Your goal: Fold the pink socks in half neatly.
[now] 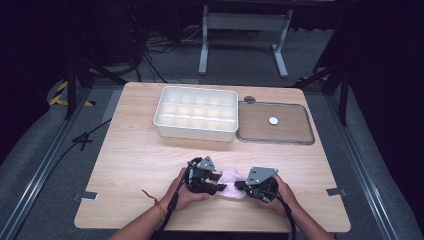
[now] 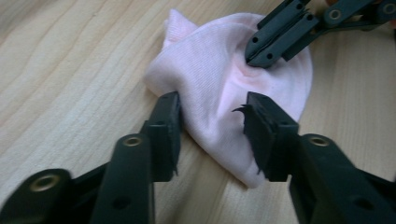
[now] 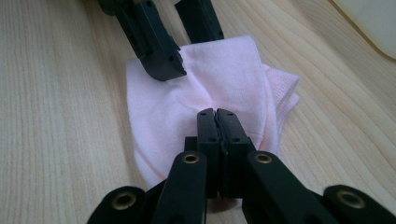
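Both hands sit at the near edge of the light wooden table [image 1: 130, 150], either side of a folded pale pink knit cloth [image 1: 231, 183]. Left gripper [image 2: 212, 123]: jaws partly open, straddling the cloth's near fold; can't tell if the pads press it. Right gripper [image 3: 217, 122]: jaws fully closed, pinching a pucker of the cloth's top layer. Behind the cloth: white plastic compartment tray [image 1: 196, 127], then a clear flat lid [image 1: 275, 137] just right of it.
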